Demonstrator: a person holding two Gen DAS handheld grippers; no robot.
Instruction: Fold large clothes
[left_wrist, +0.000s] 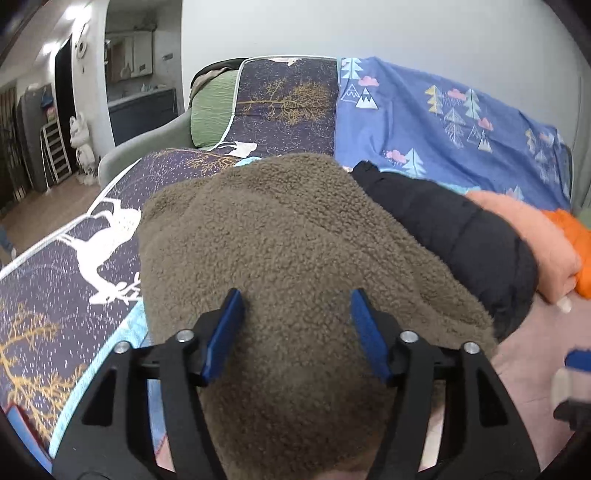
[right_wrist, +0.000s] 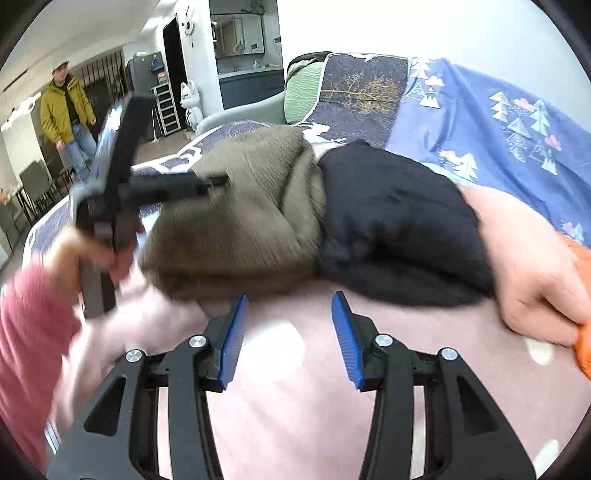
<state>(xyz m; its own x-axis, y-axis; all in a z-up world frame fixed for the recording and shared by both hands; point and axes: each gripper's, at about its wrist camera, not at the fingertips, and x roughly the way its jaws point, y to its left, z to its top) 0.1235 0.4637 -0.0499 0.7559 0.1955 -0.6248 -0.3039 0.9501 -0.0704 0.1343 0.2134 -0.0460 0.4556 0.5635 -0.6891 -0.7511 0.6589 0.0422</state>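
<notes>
A folded brown fleece garment (left_wrist: 295, 229) lies on the bed, seen also in the right wrist view (right_wrist: 240, 206). My left gripper (left_wrist: 297, 314) hovers right over it, jaws open, with the fleece below and not pinched. A black puffy jacket (left_wrist: 454, 229) lies against the fleece's right side, then a peach fleece (left_wrist: 528, 229) and an orange garment (left_wrist: 572, 229). My right gripper (right_wrist: 290, 321) is open over a pink fabric (right_wrist: 295, 406), nothing between its pads (right_wrist: 234, 339). A hand with a pink sleeve (right_wrist: 26, 332) holds the left gripper, blurred at that view's left.
The bed carries a dark cover with white deer and gold trees (left_wrist: 74, 295) and a blue tree-print sheet (left_wrist: 443, 122). A green pillow (left_wrist: 210, 110) rests at the far end. A person in a yellow jacket (right_wrist: 66, 110) stands in the room at left.
</notes>
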